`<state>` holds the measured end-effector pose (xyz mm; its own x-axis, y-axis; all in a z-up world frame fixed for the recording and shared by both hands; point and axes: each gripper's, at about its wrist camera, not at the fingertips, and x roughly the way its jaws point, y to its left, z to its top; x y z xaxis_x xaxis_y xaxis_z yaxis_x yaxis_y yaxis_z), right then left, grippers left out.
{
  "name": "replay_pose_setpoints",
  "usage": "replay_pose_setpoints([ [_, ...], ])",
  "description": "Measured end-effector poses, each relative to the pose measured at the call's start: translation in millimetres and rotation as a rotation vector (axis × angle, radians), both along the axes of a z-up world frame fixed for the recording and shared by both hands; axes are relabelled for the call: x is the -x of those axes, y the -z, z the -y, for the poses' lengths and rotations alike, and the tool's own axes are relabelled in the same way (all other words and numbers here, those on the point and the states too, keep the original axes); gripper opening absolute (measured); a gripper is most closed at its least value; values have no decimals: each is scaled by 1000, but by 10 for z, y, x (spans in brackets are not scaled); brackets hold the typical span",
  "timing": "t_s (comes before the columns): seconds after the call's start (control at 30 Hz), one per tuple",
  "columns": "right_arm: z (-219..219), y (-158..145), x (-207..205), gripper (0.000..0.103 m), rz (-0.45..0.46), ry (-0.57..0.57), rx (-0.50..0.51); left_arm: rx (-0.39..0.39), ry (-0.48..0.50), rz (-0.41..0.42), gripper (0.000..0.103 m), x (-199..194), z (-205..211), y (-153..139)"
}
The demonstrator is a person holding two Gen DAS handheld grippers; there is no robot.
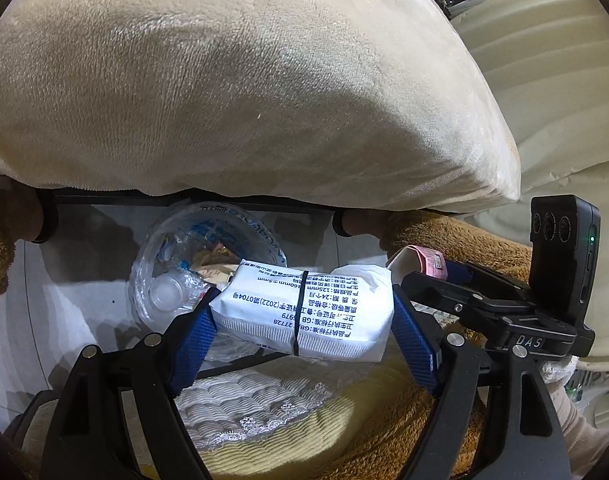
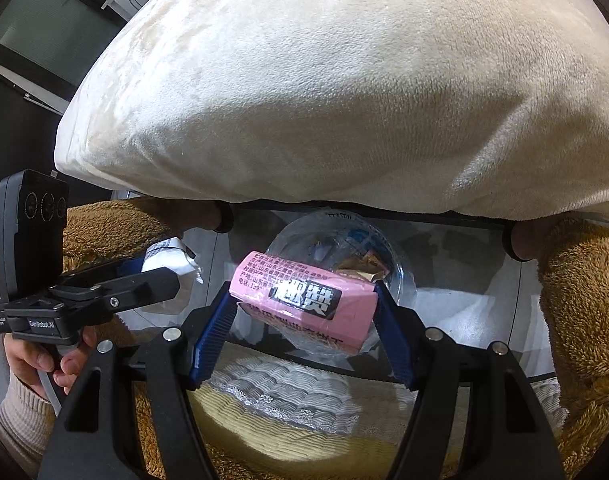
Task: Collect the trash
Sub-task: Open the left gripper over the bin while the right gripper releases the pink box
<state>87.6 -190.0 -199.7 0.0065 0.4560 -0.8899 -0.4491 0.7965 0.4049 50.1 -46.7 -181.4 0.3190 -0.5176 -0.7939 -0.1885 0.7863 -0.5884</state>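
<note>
In the left wrist view my left gripper (image 1: 304,300) is shut on a white tissue packet (image 1: 304,312) with black print and a black band. It hangs above a bin lined with a clear bag (image 1: 172,256), which holds a crushed bottle and wrappers. In the right wrist view my right gripper (image 2: 304,292) is shut on a pink packet (image 2: 304,300) with black lettering, right over the same bin (image 2: 344,240). The two grippers are side by side. The pink packet (image 1: 428,260) shows at the right of the left view, and the white packet (image 2: 168,256) at the left of the right view.
A big cream plush cushion (image 1: 244,80) overhangs the bin from the far side. Brown fleece (image 1: 444,240) lies on both sides. A lace-edged quilted pad (image 1: 256,400) sits below the grippers. A thin black frame (image 2: 424,378) crosses near the fingers. A hand (image 2: 32,360) holds the left gripper's handle.
</note>
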Motion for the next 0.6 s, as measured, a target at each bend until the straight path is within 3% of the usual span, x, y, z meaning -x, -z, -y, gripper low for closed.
replay_pose_setpoints([
  [0.17, 26, 5, -17, 69, -6, 12, -6, 7, -7, -16, 81, -11, -9, 17],
  [0.23, 47, 2, -31, 76, -13, 21, -18, 6, -1, -27, 82, -22, 2, 33],
  [0.33, 66, -12, -43, 79, -8, 35, -17, -3, -6, -44, 91, -27, 4, 51],
  [0.6, 49, -68, -20, 80, 26, 34, -13, -26, -27, -32, 92, -27, -41, 6],
])
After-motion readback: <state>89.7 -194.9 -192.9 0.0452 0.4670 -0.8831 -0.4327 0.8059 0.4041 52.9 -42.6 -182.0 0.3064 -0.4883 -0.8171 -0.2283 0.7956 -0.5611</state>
